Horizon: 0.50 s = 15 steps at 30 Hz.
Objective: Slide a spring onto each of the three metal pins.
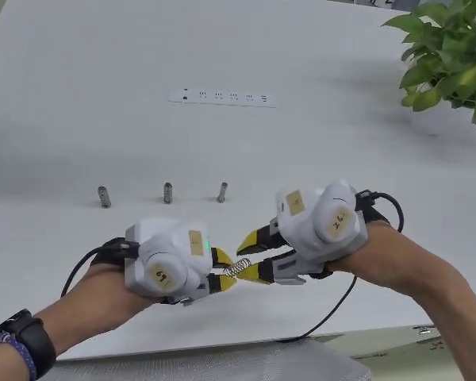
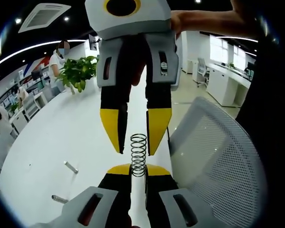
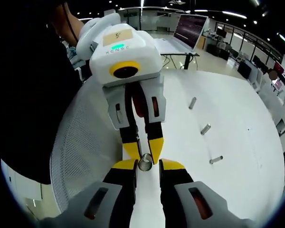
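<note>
The left gripper (image 2: pixel 138 172) clamps one end of a coil spring (image 2: pixel 138 153) between its shut yellow tips. The right gripper (image 3: pixel 148 164) meets it tip to tip, jaws narrowly parted on either side of the spring's free end. Three metal pins (image 1: pixel 167 192) sit in a row on the white workbench (image 1: pixel 317 159), beyond both grippers.

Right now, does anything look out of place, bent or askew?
Nothing stands out. The spring looks unbent, gripped by the left gripper, its free end between the open jaws of the right gripper. The pins sit in a row on the table.
</note>
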Each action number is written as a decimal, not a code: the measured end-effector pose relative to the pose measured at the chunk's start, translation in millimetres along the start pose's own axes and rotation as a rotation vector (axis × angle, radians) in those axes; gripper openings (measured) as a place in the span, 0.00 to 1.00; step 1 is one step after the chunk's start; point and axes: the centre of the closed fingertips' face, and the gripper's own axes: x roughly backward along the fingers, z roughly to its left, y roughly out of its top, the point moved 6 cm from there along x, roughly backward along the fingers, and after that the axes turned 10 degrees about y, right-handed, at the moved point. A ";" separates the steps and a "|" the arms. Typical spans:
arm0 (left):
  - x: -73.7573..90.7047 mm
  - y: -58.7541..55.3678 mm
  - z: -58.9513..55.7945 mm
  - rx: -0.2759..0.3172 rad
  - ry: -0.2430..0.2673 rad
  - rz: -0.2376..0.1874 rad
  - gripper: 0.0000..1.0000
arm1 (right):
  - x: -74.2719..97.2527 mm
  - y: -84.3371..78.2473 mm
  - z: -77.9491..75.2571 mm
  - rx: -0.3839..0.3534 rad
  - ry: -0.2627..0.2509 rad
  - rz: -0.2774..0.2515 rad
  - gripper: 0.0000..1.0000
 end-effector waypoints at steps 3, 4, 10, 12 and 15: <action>0.7 0.1 -0.3 0.000 -0.002 0.000 0.02 | -3.2 -1.7 0.0 0.017 0.005 0.024 0.16; 1.0 -0.1 -0.3 -0.002 -0.003 0.001 0.02 | -4.1 -1.3 -0.1 0.026 0.004 0.025 0.15; 1.2 -1.2 -0.9 -0.006 -0.012 0.009 0.02 | -7.0 -0.8 1.1 0.055 0.029 0.031 0.09; 0.7 -2.3 0.0 -0.007 -0.009 0.012 0.02 | -7.7 -1.2 0.2 0.054 0.026 0.034 0.09; 0.9 -1.6 -1.2 -0.008 -0.016 0.012 0.02 | -7.9 -1.0 1.3 0.051 0.030 0.026 0.09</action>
